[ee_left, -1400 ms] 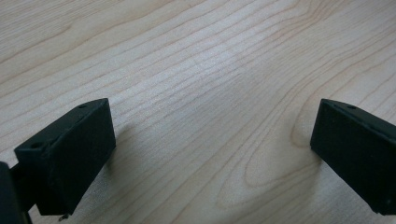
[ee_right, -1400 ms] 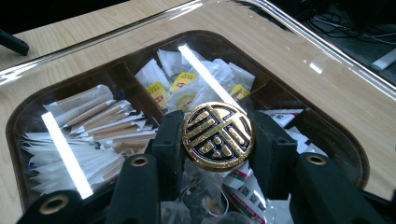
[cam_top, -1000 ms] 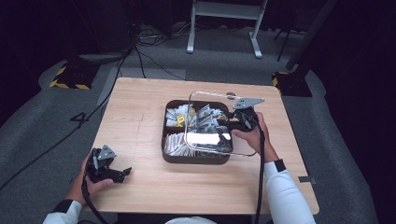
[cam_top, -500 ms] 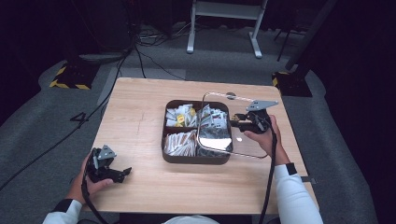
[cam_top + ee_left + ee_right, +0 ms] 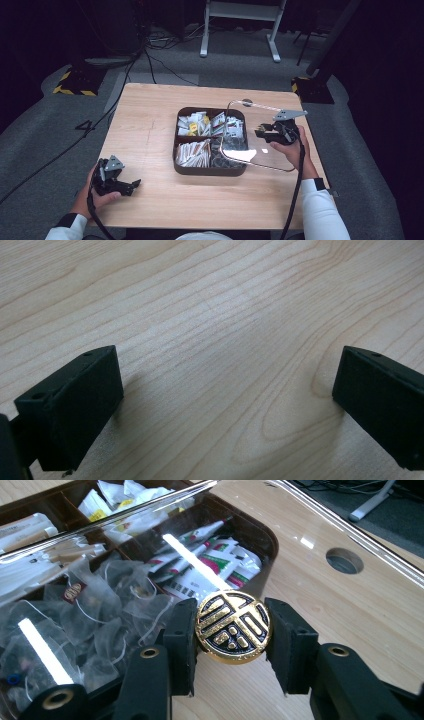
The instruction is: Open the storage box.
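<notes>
While clamped on the gold knob [image 5: 233, 627] of the clear lid [image 5: 260, 135], right gripper [image 5: 265, 133] fingers [image 5: 181, 640] press it from both sides, knob being the sole handle on a slick pane. Lid held tilted, half above the brown tray [image 5: 186, 170] and half past its right rim over the counter [image 5: 150, 120], probably to bare the compartments of sachets [image 5: 192, 153] and tea bags [image 5: 90, 625] without dragging across them. Left gripper [image 5: 225, 405] parked near the counter's front left corner, fingers [image 5: 75, 405] wide apart, gripping nothing, well clear of the tray. Judged step: lid being carried off sideways; spot for setting down not yet reached.
</notes>
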Demonstrator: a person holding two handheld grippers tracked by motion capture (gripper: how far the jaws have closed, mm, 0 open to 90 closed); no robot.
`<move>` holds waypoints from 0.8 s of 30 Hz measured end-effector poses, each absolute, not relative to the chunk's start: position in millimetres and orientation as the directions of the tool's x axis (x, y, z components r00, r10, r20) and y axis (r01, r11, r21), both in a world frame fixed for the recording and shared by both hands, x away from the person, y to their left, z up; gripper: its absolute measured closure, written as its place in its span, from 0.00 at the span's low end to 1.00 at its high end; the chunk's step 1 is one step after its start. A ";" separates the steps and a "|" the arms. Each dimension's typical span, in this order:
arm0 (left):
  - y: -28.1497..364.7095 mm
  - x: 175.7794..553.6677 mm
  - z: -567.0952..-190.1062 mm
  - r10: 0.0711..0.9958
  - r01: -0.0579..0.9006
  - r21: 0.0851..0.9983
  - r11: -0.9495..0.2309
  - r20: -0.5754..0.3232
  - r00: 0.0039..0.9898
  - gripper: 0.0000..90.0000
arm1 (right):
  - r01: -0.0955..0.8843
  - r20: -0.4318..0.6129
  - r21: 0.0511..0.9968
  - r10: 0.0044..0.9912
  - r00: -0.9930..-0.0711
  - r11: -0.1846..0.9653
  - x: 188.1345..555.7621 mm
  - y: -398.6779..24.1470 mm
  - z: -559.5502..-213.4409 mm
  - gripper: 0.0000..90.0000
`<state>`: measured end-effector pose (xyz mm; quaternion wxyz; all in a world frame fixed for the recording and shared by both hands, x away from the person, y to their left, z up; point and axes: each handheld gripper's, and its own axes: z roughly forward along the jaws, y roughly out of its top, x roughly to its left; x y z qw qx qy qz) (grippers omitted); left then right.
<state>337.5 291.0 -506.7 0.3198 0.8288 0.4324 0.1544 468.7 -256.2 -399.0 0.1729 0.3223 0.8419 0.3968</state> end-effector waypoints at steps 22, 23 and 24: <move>290.9 337.2 -506.7 0.817 0.620 0.663 -0.420 -0.021 0.576 0.00 | 0.457 -0.015 0.776 0.735 -0.677 0.436 462.2 -315.9 -405.7 0.65; 290.9 337.2 -506.7 0.817 0.620 0.663 -0.420 -0.021 0.576 0.00 | 0.457 -0.016 0.774 0.736 -0.677 0.438 461.8 -318.1 -406.0 0.65; 290.9 337.2 -506.7 0.817 0.620 0.663 -0.420 -0.021 0.576 0.00 | 0.459 -0.018 0.773 0.737 -0.675 0.439 461.2 -320.7 -406.6 0.65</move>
